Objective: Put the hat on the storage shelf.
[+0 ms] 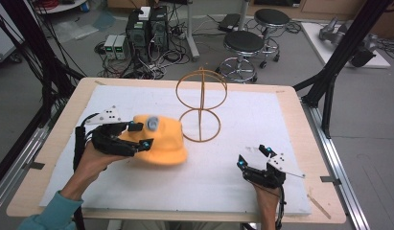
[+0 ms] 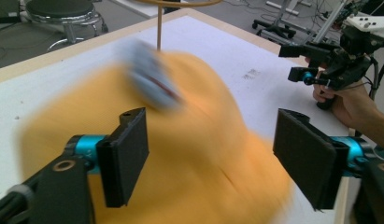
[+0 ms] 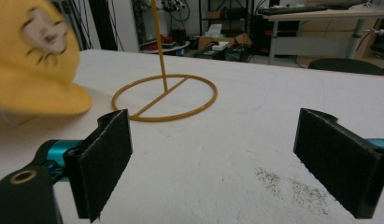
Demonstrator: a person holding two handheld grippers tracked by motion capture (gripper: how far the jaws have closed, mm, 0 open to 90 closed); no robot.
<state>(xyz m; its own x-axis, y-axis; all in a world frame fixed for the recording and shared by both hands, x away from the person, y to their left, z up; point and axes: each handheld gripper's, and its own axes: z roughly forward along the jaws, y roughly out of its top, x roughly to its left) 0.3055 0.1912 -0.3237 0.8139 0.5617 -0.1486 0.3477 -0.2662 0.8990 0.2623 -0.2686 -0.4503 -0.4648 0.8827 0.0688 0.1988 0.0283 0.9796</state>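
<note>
Yellow cap [image 1: 163, 141]: soft matt cloth. Wire stand [image 1: 201, 103]: thin smooth yellow-painted metal. Bench [image 1: 300, 158]: pale wood edge under a matt white sheet [image 1: 214, 172], smudged grey. Jaws carry rough black matt pads [image 3: 105, 161].

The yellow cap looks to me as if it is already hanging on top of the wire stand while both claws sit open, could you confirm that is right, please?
Not quite. The yellow cap is not on the wire stand; the high view shows it low beside the stand's base ring, at the left claw. The rest holds: the left claw is open in the left gripper view, and the right claw is open too.
</note>
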